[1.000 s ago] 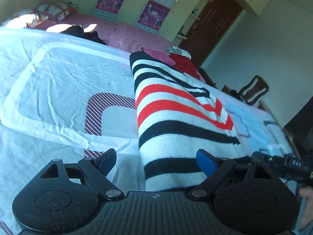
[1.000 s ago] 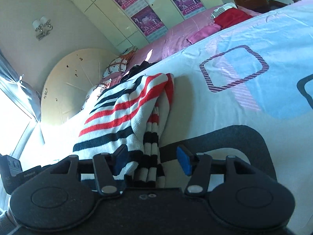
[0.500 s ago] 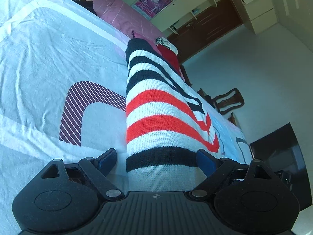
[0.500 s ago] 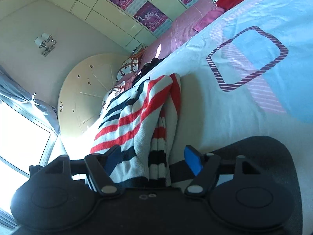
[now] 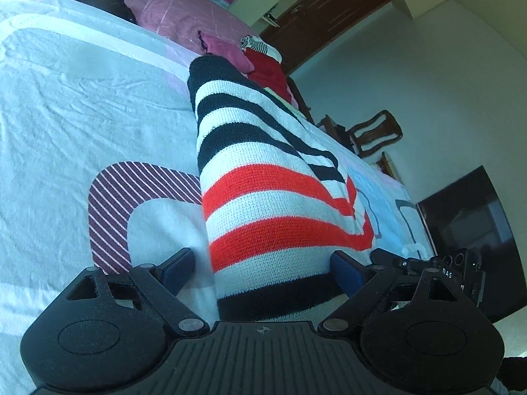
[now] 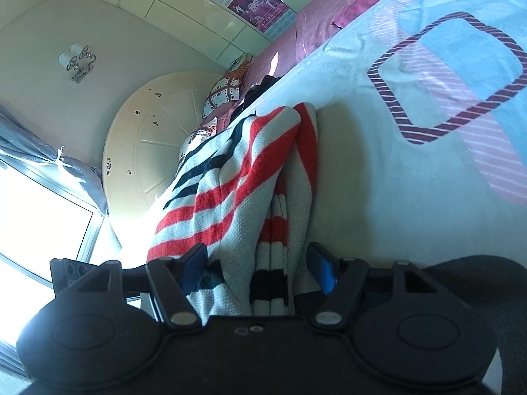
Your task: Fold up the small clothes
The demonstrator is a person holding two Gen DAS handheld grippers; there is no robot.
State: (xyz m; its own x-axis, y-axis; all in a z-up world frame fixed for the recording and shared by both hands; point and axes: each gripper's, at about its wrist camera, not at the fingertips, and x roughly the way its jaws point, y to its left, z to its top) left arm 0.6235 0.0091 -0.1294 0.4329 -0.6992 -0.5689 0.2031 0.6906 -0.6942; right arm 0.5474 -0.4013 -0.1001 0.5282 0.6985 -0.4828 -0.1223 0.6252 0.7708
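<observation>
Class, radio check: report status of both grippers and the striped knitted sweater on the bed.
Left gripper open, astride striped knitted sweater. Right gripper closing, sweater's folded edge between pads, not pinched. Sweater flat on pale printed bedsheet. Nothing in the way.

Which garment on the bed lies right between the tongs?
The striped sweater, banded black, white and red; the red garment and the pink one lie far off.

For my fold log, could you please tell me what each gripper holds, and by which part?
Nothing yet: the striped sweater has its near end inside the open left gripper and the right gripper, whose jaws are closing.
</observation>
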